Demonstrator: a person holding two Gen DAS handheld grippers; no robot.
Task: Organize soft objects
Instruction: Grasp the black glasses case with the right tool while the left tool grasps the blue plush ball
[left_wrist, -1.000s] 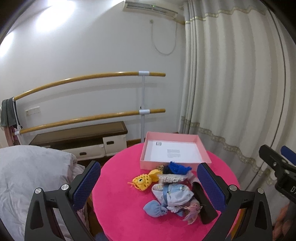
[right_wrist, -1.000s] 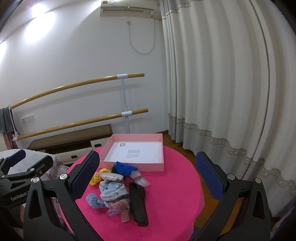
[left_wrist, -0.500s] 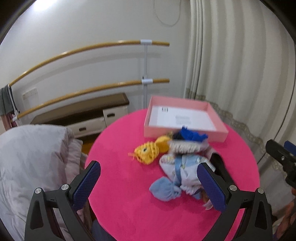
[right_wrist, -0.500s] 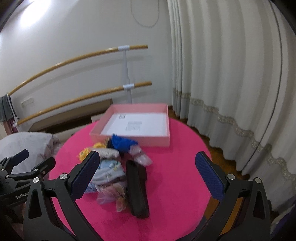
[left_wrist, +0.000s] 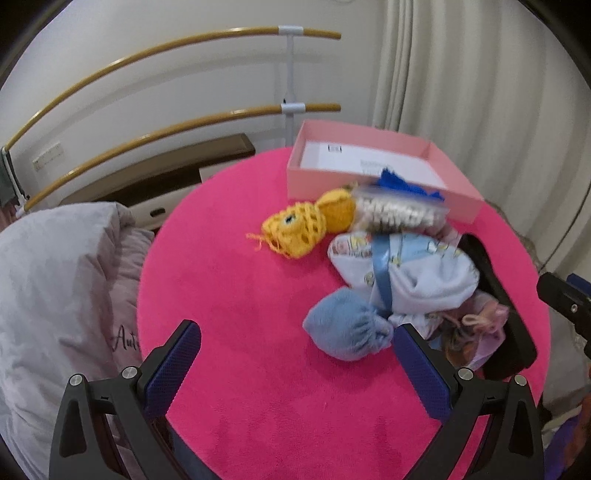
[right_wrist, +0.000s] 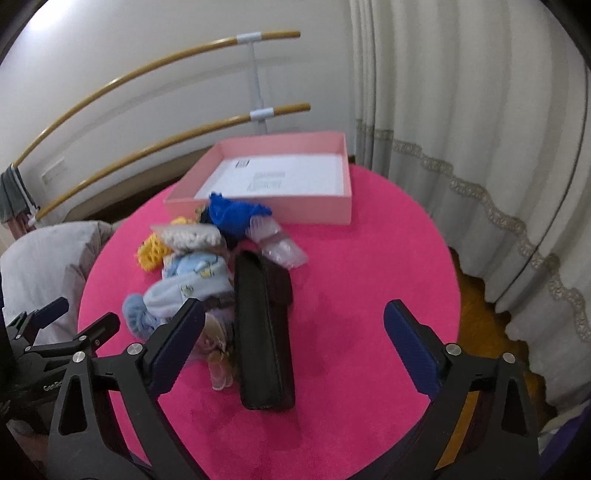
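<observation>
A pile of soft things lies on the round pink table: a yellow crochet toy, a pale blue mitten, a light blue baby garment, a blue knit piece, a clear bag of pale beads and a black case. An open pink box stands behind the pile. My left gripper is open and empty, above the table just left of the mitten. My right gripper is open and empty, over the black case.
A grey pillow lies left of the table. Two wooden wall rails and a low dark bench stand behind. White curtains hang at the right. The table's right edge drops to a wooden floor.
Both grippers have tilted down and moved closer to the table, so the pile and box look larger and lower in view. Nothing on the table has moved. Both stay open.
</observation>
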